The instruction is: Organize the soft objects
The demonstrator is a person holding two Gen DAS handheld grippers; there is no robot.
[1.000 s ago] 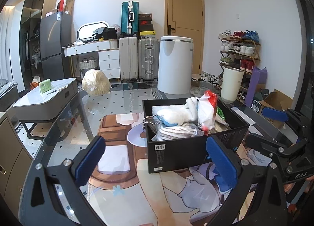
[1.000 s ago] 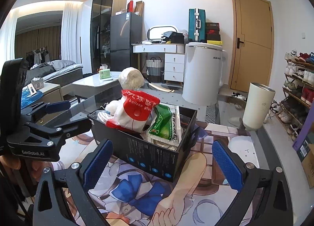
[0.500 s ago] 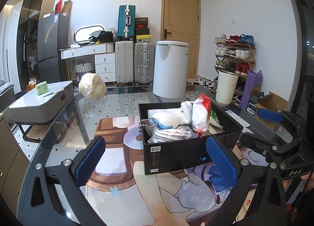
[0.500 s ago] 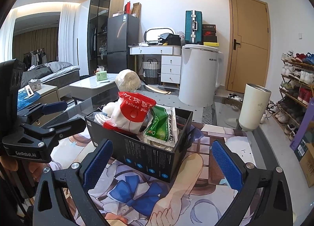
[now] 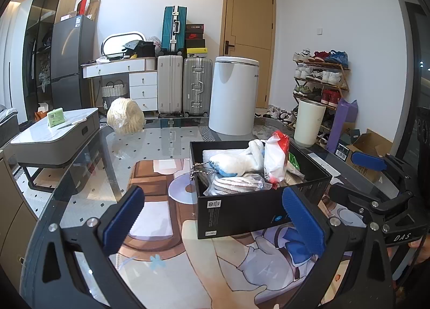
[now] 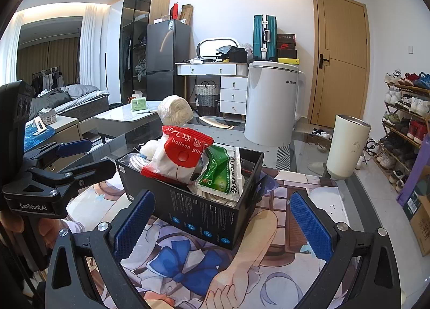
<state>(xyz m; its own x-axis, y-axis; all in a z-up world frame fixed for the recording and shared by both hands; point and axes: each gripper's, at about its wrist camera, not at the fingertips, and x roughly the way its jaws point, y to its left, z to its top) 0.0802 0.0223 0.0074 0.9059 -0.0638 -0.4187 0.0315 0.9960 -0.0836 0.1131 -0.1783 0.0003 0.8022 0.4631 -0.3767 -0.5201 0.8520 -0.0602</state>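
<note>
1. soft objects sit packed in the black cardboard box [image 5: 258, 209] on the glass worktop [image 5: 88, 193], on top of the printed anime mat [image 6: 188, 263]; box is toward the right half of the left wrist view and centre-left in the right wrist view.
2. contents seen: white plush toy with blue patch [image 5: 236, 165], its bead chain [image 5: 200, 169] hanging over the box's left rim; red-and-white balloon glue bag [image 6: 182, 158] standing tall; green sachet pack [image 6: 223, 177] leaning on the near-right wall; striped cloth in clear wrap [image 5: 236, 184] at the front.
3. bags stand upright and lean on each other, probably because the box is full and there is no room to lay them flat. nothing soft is visible loose on the mat.
4. left tongs [image 5: 212, 221] wide apart, nothing between the pads, hovering just short of the box's near wall; the right pad overlaps the box front in view, contact cannot be told.
5. right tongs [image 6: 223, 224] also wide apart, empty, facing a corner of the box from the other side.
6. each tool shows in the other's view, flanking the box, so both look staged around it rather than reaching in.
7. judgement: packing looks about done; next could be squaring the box or tucking the chain in. risk: the tall glue bag may tip out if the box gets nudged.
8. white bin [image 5: 233, 97] and cream tumbler [image 6: 346, 148] stand well apart from the box, not involved.
</note>
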